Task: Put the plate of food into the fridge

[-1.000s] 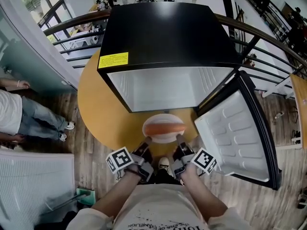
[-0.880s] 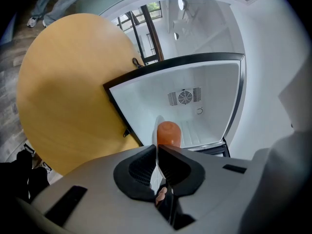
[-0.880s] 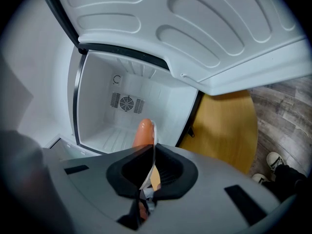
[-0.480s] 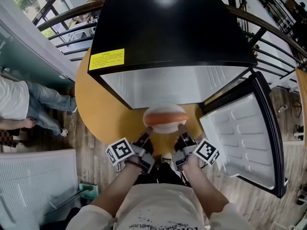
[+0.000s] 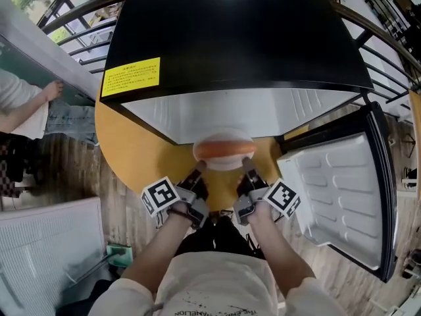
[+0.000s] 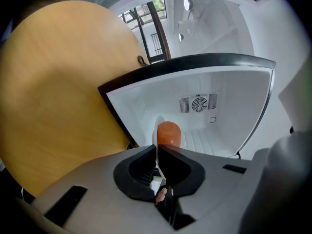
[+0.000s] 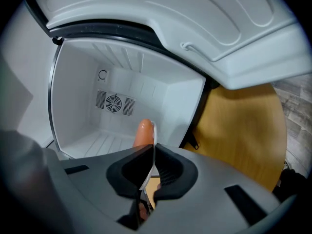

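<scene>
The left gripper's (image 6: pixel 157 152) jaws are clamped on the near-left rim of the plate (image 6: pixel 156 129), which shows edge-on between the dark pads. The right gripper's (image 7: pixel 153 155) jaws are clamped the same way on the near-right rim. Neither pair is apart beyond the thickness of the rim.

From the head view, the two grippers hold the white plate (image 5: pixel 223 160) level between them, just in front of the fridge (image 5: pixel 230 38). The plate is at the fridge's open mouth, with its far edge under the front lip of the black top. On it lies the food (image 5: pixel 223 149), one long orange piece set crosswise to the opening. Whether the plate has crossed the threshold cannot be told. In both gripper views the food stands out against the fridge's white inside, which is bare, with ribbed flooring and a round fan vent (image 6: pixel 199 104) on the back wall.

The door (image 5: pixel 342 189) stands wide open, swung out to the fridge's right, its white moulded lining facing up. The fridge sits on a round yellow table (image 5: pixel 151 157), which shows below the held plate and out to the fridge's left. A yellow label (image 5: pixel 131 76) is stuck on the fridge's top, at the front left corner. Left of the fridge, beyond the table's edge, a bystander's hand (image 5: pixel 51 91) reaches in. Dark railings (image 5: pixel 72 22) run behind the fridge on both sides.
</scene>
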`<control>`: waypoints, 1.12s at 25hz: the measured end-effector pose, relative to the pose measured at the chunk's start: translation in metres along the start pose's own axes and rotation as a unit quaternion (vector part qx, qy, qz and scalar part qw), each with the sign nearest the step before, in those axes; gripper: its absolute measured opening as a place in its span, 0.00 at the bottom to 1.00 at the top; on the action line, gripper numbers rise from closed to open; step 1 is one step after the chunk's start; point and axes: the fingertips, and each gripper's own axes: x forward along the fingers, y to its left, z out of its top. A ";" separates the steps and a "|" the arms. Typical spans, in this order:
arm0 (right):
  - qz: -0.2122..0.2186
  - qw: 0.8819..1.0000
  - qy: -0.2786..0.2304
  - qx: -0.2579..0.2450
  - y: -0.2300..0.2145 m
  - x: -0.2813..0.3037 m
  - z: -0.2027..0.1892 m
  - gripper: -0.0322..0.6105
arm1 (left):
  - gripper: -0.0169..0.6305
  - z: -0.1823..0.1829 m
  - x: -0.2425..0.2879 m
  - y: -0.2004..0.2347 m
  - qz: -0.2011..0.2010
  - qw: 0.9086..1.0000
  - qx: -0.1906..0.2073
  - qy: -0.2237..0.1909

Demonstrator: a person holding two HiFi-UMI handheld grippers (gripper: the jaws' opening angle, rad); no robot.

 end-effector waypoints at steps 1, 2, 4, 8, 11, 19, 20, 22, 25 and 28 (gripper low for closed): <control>-0.001 1.000 0.001 -0.002 -0.002 0.003 0.001 0.10 | 0.08 0.002 0.002 0.002 0.000 1.000 -0.002 -0.001; -0.001 1.000 0.002 -0.003 -0.003 0.007 0.001 0.10 | 0.07 0.004 0.005 0.004 0.001 1.000 -0.003 -0.002; -0.003 1.000 0.002 -0.004 -0.006 0.013 0.003 0.10 | 0.08 0.007 0.009 0.008 0.000 1.000 -0.006 -0.002; -0.003 1.000 0.000 -0.005 -0.010 0.025 0.007 0.10 | 0.08 0.014 0.019 0.012 -0.003 1.000 -0.008 -0.002; -0.005 1.000 0.000 -0.008 -0.012 0.034 0.010 0.10 | 0.08 0.021 0.026 0.014 -0.004 1.000 -0.010 -0.003; -0.012 1.000 0.000 -0.014 -0.022 0.054 0.015 0.10 | 0.08 0.032 0.042 0.027 0.000 1.000 -0.020 -0.010; -0.012 1.000 0.000 -0.014 -0.023 0.057 0.016 0.10 | 0.08 0.033 0.044 0.028 0.000 1.000 -0.021 -0.010; -0.012 1.000 0.001 -0.016 -0.024 0.062 0.017 0.10 | 0.08 0.037 0.047 0.032 -0.001 1.000 -0.024 -0.011; -0.014 1.000 0.002 -0.024 -0.026 0.069 0.017 0.10 | 0.08 0.042 0.052 0.036 0.000 1.000 -0.026 -0.015; -0.015 1.000 0.001 -0.024 -0.028 0.075 0.020 0.10 | 0.08 0.045 0.057 0.038 -0.002 1.000 -0.025 -0.018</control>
